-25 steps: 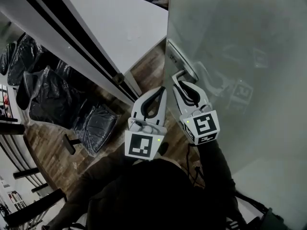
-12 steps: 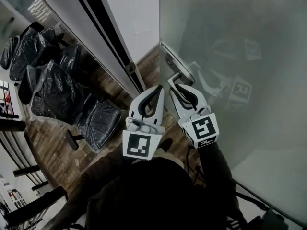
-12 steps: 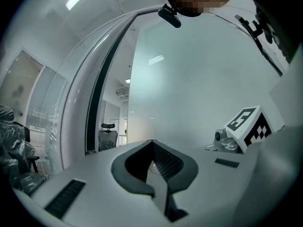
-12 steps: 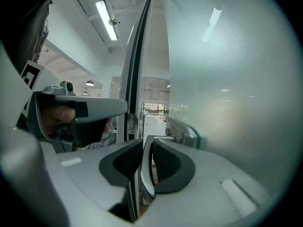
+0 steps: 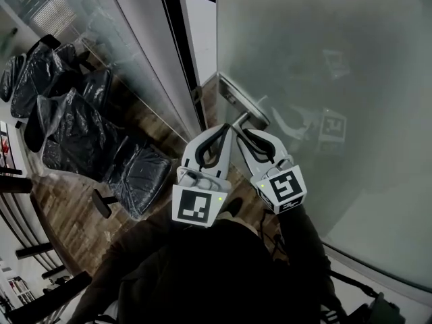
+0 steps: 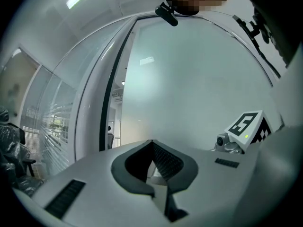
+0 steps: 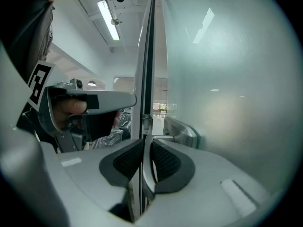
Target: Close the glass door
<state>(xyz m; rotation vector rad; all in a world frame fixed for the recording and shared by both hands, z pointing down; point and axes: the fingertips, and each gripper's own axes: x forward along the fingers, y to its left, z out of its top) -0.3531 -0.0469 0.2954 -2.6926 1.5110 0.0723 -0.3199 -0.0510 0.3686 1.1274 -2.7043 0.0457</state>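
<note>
The frosted glass door [image 5: 324,79] fills the right of the head view, its edge close to the dark door frame [image 5: 177,39]. A metal door handle [image 5: 244,111] sits on the door's edge. My right gripper [image 5: 244,132] is shut on the handle's lever, and the thin metal lever [image 7: 146,162] shows between its pads in the right gripper view. Just left of it, my left gripper [image 5: 225,129] is shut with nothing in it, apart from the handle. In the left gripper view its jaws [image 6: 151,142] point at the glass door [image 6: 189,89].
Several chairs wrapped in black plastic [image 5: 81,127] stand on the wood floor [image 5: 61,194] at the left. A glass partition [image 5: 128,52] runs beside the frame. The person's dark sleeves and body fill the bottom of the head view.
The door has swung toward the frame with my right gripper on the handle. The gap showing the white surface beyond has shrunk to a narrow strip. Both grippers moved with it.
</note>
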